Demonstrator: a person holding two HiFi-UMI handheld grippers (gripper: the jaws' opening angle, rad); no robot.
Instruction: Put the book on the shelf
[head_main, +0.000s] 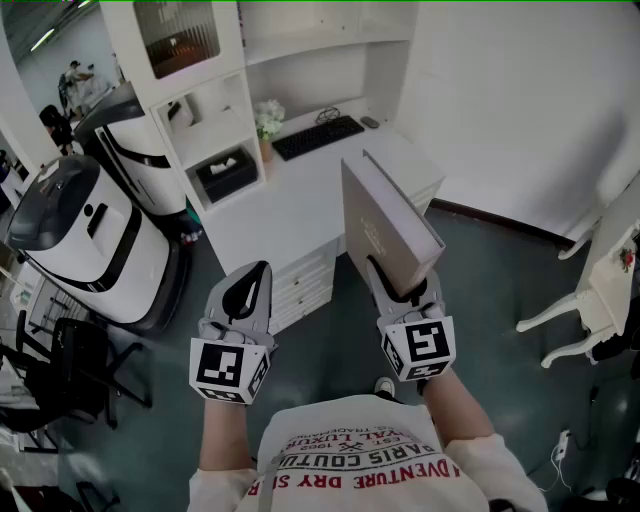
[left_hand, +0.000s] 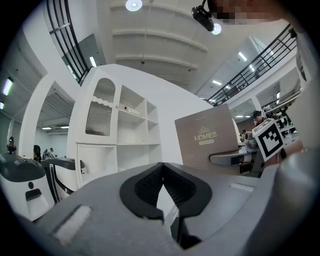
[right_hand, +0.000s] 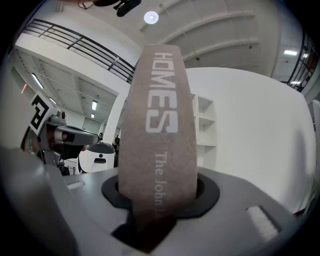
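Observation:
My right gripper (head_main: 401, 287) is shut on the lower end of a brown hardcover book (head_main: 386, 222), which stands upright above the floor in front of the white desk (head_main: 300, 205). In the right gripper view the book's spine (right_hand: 158, 125), printed "HOMES", rises from between the jaws and hides them. The left gripper (head_main: 256, 277) hangs beside it to the left, shut and empty, its fingertips meeting (left_hand: 161, 167). From the left gripper view the book's cover (left_hand: 207, 140) shows at the right. The white shelf unit (head_main: 214, 128) stands ahead to the left, its open compartments (left_hand: 133, 131) visible.
On the desk lie a black keyboard (head_main: 318, 137) and a small flower pot (head_main: 267, 120). A dark box (head_main: 227, 172) sits in a low shelf compartment. White-and-black machines (head_main: 82, 240) stand at left, a black chair (head_main: 60, 372) nearer. White furniture legs (head_main: 588, 303) are at right.

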